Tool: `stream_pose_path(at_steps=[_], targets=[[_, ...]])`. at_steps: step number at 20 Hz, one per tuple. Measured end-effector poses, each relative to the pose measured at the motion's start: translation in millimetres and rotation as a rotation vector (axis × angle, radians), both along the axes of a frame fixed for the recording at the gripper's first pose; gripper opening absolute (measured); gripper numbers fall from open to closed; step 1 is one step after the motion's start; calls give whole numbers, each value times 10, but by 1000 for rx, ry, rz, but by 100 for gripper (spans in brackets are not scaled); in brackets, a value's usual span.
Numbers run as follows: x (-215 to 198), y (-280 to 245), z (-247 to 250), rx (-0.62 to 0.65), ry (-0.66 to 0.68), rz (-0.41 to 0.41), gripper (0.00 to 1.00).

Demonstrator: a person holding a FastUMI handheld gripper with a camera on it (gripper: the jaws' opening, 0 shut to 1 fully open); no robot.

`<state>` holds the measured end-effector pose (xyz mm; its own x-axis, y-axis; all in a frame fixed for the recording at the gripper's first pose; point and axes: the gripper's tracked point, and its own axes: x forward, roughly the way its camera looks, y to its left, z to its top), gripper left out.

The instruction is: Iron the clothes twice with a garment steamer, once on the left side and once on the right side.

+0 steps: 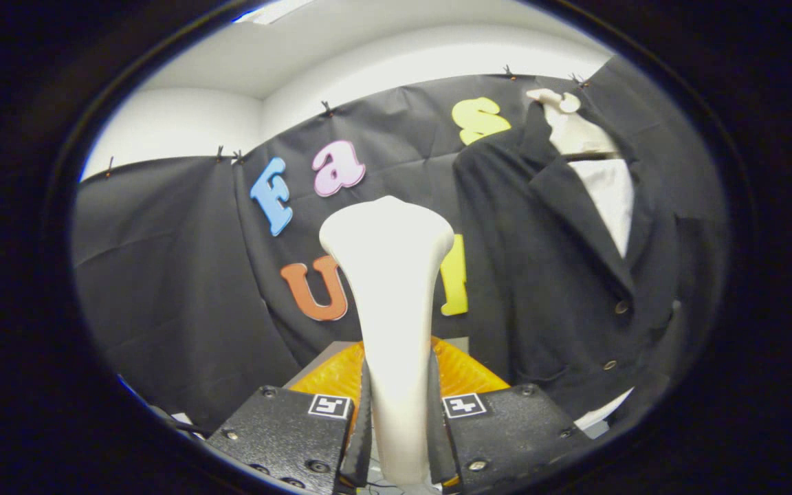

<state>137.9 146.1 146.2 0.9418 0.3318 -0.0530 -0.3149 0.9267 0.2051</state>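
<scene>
Steamer (389,295) is standing upright right in the middle of things, its pale handle running down between the two fingers and its wider head flaring out at the top, well above them. The gripper (399,440) is clamping it: both fingers (361,426) are pressing against the narrow lower part of the handle from either side, so the hold is looking firm. Just behind the fingers, low down, an orange ribbed object (465,375) is peeking out on both sides of the handle; what it is, I cannot tell.

Off to the right and beyond the steamer, a dark jacket (547,275) is hanging on a pale dress form (575,127), with a white shirt front (612,199) showing in the open collar. Two buttons (621,307) are sitting on the jacket's front edge, one above the other. The steamer head is pointing up and is staying apart from the jacket, with black cloth wall (162,275) filling the space behind and to the left. Above that cloth, a white wall (183,120) and ceiling are showing.
</scene>
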Motion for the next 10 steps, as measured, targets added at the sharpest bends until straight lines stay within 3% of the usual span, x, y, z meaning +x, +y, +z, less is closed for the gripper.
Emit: stream_pose_path(at_steps=[4, 10], targets=[[-49, -739, 247, 2, -41, -108, 36], [170, -1161, 843, -9, -133, -189, 36]])
